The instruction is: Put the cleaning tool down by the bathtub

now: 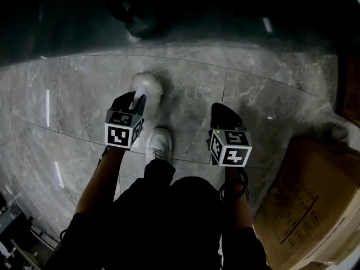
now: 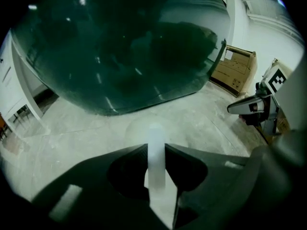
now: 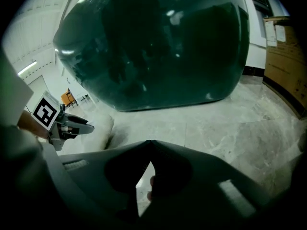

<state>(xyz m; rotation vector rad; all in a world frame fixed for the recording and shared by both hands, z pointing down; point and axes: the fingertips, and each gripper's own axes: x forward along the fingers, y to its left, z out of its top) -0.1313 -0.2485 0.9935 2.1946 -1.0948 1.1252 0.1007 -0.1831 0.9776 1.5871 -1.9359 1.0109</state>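
The cleaning tool is a white brush with a fluffy round head (image 1: pixel 148 86) and a pale straight handle (image 2: pixel 156 152). My left gripper (image 1: pixel 130 103) is shut on that handle, and the head hangs just above the marble floor, pointing toward the dark green bathtub (image 2: pixel 120 47). The tub fills the upper part of both gripper views and shows as a dark rim (image 1: pixel 169 10) at the top of the head view. My right gripper (image 3: pixel 146 145) is shut with nothing in it, to the right of the left one (image 1: pixel 223 114). From the right gripper view the fluffy head (image 3: pixel 103 128) shows at the left.
Grey marble floor tiles (image 1: pixel 264 94) lie in front of the tub. A cardboard box (image 1: pixel 306 201) stands close at my right; more boxes (image 2: pixel 235 71) stand against the white wall. My white shoe (image 1: pixel 158 144) is on the floor between the grippers.
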